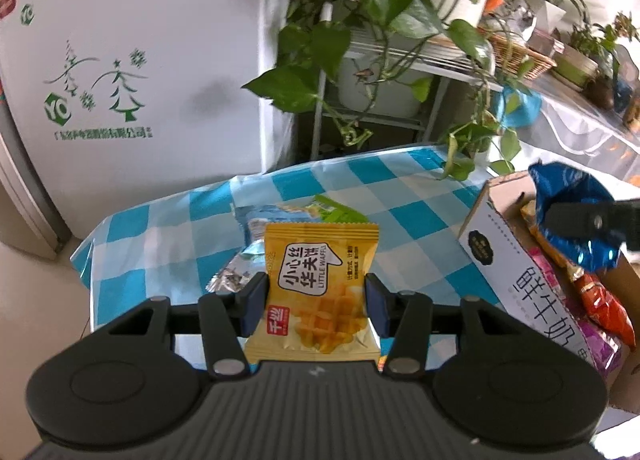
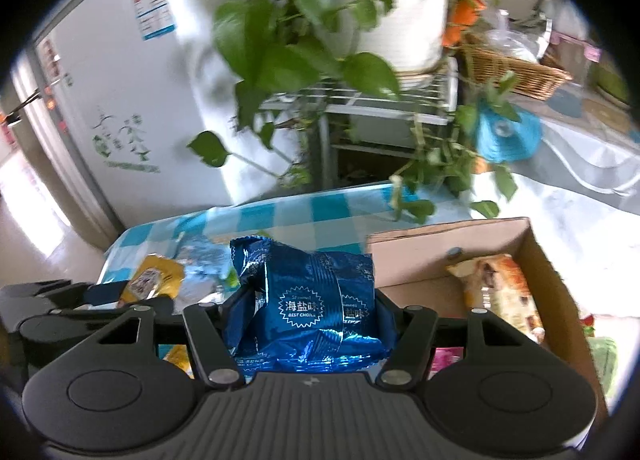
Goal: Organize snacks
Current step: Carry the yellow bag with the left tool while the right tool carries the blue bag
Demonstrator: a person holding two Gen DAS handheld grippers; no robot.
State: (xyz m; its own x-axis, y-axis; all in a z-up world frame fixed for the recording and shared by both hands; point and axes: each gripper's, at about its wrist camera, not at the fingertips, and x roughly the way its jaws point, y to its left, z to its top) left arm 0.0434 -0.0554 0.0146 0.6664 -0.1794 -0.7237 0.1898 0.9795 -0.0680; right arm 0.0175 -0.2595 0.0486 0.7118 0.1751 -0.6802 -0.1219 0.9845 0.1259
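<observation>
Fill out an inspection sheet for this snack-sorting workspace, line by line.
Surface: table under a blue-and-white checked cloth.
Job's things: yellow waffle packet; blue foil snack bag; cardboard box at the table's right, already holding several packets.
Clutter: silver-blue wrapper and a green packet lying on the cloth.
Grippers: left gripper shut on the yellow waffle packet; right gripper shut on the blue foil snack bag, near the cardboard box.
Cables: nothing seen.
Surroundings: white fridge behind; trailing potted plant on a white rack; wicker basket on a side counter.
</observation>
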